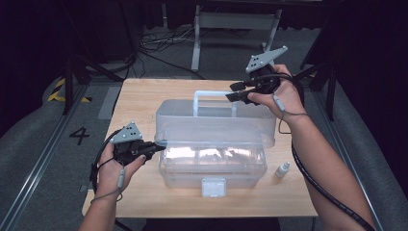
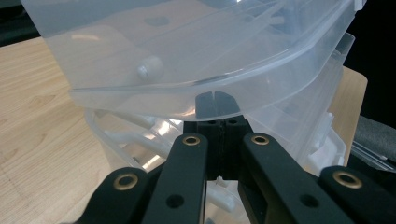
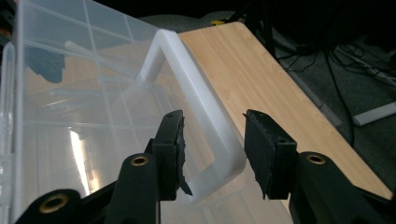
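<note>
At the lower left of the high view, the left gripper [image 1: 155, 144] lies level above the wooden table [image 1: 144, 98], held in the person's left hand [image 1: 114, 169], its tips at the left end of the clear plastic box [image 1: 211, 166]. In the left gripper view its jaws stand pressed together, tips meeting on the curved rim of the box wall, so it is clamped on the box. Through the wall in that view a small white round knob [image 2: 149, 66] shows at upper left.

The box sits at the middle of the table, its base toward the bottom edge of the high view with a small square latch [image 1: 213, 186] at its front. The see-through lid [image 1: 216, 122] stands raised behind the base, and a white handle [image 1: 214, 102] sticks up from it at the centre of the frame.

Just right of the base, near the lower right of the table, a small white dropper bottle [image 1: 282, 170] stands on the wood, apart from the box.

At the upper right of the high view, the right gripper [image 1: 232, 92] reaches in from the person's right hand [image 1: 281, 96] to the right end of the handle. In the right gripper view its jaws stand wide, with the handle [image 3: 201, 107] running between them; the left pad looks just beside the handle's corner and the right pad stands clear of it.
</note>
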Demonstrator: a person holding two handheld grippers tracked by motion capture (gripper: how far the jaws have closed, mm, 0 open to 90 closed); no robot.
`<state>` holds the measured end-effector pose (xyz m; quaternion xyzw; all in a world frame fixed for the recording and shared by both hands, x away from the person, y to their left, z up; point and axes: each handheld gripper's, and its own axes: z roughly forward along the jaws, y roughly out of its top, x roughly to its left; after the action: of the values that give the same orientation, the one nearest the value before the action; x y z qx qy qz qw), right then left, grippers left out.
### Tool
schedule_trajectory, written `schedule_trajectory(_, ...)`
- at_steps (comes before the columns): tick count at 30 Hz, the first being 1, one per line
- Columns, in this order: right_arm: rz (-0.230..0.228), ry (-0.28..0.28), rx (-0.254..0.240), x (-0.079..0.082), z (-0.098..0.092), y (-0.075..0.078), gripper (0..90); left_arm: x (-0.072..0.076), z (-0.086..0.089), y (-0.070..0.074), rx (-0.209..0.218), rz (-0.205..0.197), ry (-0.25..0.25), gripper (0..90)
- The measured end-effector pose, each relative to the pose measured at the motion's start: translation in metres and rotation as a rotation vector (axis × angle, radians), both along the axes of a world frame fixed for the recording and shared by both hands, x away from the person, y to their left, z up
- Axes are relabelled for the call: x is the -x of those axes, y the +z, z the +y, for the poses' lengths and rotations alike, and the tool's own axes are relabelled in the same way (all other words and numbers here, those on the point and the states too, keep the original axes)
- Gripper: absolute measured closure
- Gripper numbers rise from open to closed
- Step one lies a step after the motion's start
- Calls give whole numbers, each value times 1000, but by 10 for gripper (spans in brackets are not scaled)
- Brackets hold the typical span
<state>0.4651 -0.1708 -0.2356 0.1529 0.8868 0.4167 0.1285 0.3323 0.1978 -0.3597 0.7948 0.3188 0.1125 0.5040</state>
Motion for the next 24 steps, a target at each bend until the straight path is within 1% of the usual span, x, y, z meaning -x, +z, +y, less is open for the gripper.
schedule_trajectory(2,-16,-2,-13,5,-4,5,593,0,1,1,0,-1,0,900)
schedule_trajectory(4,-25,-6,-16,8,-7,8,600,0,1,1,0,-3,4,900)
schedule_trajectory(5,-48,-17,-32,16,-15,14,607,0,1,2,5,-8,6,900)
schedule_trajectory(7,-53,-23,-52,23,-23,18,620,0,1,2,2,-12,6,900)
schedule_trajectory(9,-55,-26,-58,26,-26,19,630,-1,1,2,5,-10,5,900)
schedule_trajectory(10,-59,-32,-64,32,-32,20,653,-1,1,3,6,-6,4,900)
schedule_trajectory(13,-65,-37,-66,43,-42,20,692,-2,1,4,4,-9,1,900)
schedule_trajectory(17,-64,-43,-61,62,-58,18,783,-3,0,5,10,-5,-2,900)
schedule_trajectory(18,-60,-45,-62,65,-61,17,809,-4,0,5,8,-10,-4,900)
schedule_trajectory(20,-50,-44,-74,72,-66,15,829,-4,0,5,8,-7,-7,900)
schedule_trajectory(24,-32,-49,-67,82,-74,8,898,-4,-1,5,6,-6,-8,900)
